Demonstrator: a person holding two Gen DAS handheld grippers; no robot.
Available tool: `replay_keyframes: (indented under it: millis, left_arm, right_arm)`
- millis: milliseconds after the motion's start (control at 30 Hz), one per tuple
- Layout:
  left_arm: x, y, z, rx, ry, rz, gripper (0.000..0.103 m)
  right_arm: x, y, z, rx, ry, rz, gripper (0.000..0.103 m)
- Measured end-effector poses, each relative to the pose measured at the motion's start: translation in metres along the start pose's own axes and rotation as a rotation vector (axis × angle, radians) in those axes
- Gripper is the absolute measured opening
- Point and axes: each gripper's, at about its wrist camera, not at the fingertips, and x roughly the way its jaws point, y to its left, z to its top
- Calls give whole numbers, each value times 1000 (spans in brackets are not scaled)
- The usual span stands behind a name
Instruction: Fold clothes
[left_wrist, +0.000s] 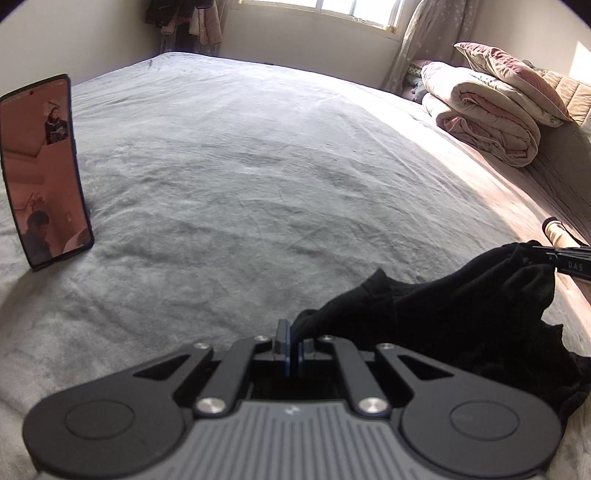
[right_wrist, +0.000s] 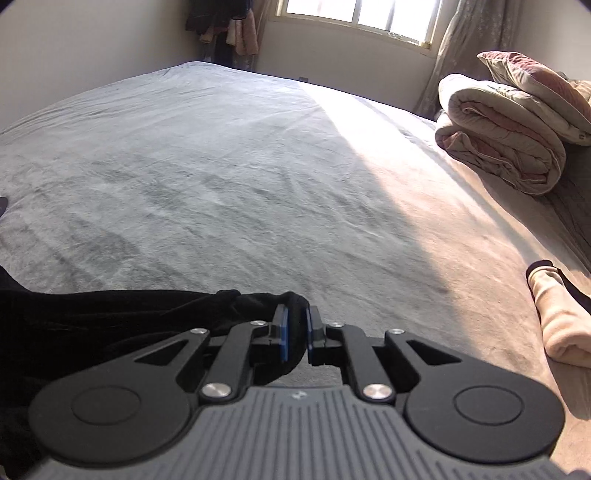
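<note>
A black garment (left_wrist: 461, 314) hangs bunched between my two grippers, just above the grey bed sheet (left_wrist: 240, 166). My left gripper (left_wrist: 293, 341) is shut on one edge of it. In the right wrist view the garment (right_wrist: 92, 325) stretches off to the left, and my right gripper (right_wrist: 296, 328) is shut on its other edge, with a fold of cloth pinched between the blue pads (right_wrist: 283, 332). The tip of the right gripper (left_wrist: 570, 258) shows at the right edge of the left wrist view, holding the cloth.
A phone (left_wrist: 40, 173) stands upright on the bed at the left, screen lit. Folded quilts and a pillow (left_wrist: 491, 110) are stacked at the right, also in the right wrist view (right_wrist: 509, 140). A rolled beige cloth (right_wrist: 557, 321) lies near the right.
</note>
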Motion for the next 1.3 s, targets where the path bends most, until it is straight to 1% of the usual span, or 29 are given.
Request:
replay_keyframes:
  millis: [100,167,300,333,467,567,700,767,800,867,967,1000,1067,1167,1233,1300]
  left_arm:
    - [2,-14,-1,65,21,-33,3]
    - [2,-22,-3,115,29,-51,3]
    - [-3,-19,-9,185,19,-66,3]
    - [-5,-14,-11,184,13,-76,3]
    - [-17,5,-23,177,-23,-149,3]
    - [-23,11,-34,210,-33,-173,3]
    - [-25,12,-47,272,-33,-190,3]
    - [-26,12,-52,293,-35,-191,3]
    - [-26,12,-53,300,-38,-192,3]
    - [-28,13,-55,313,-52,-201,4]
    - [-34,13,-56,327,-65,-245,7]
    - [-36,14,-56,330,-72,-256,8]
    - [-39,12,-57,345,-86,-268,13]
    - [-42,8,-57,365,-101,-287,20]
    - [-43,4,-58,383,-104,-296,30]
    - [-44,0,-60,406,-107,-300,30]
  right_arm:
    - [-14,-27,-13,62,3,-20,10]
    - [-25,-34,-24,77,-15,-1,10]
    - [-56,-37,-52,45,-150,139,11]
    - [-60,-34,-58,27,-162,164,11]
    - [-72,-14,-74,-115,-154,200,11]
    - [-75,-8,-88,-152,-128,233,12]
    - [-71,1,-107,-214,-65,266,13]
    - [-71,5,-116,-258,-43,288,17]
    - [-72,7,-119,-279,-36,297,21]
    - [-77,9,-123,-303,-34,309,21]
    - [-84,2,-122,-283,-39,361,25]
    - [-87,-2,-120,-257,-47,386,30]
    - [-91,-12,-115,-192,-63,425,33]
    - [-95,-23,-106,-102,-85,468,33]
    - [-94,-27,-102,-74,-93,476,33]
    - [-93,-28,-99,-61,-94,470,33]
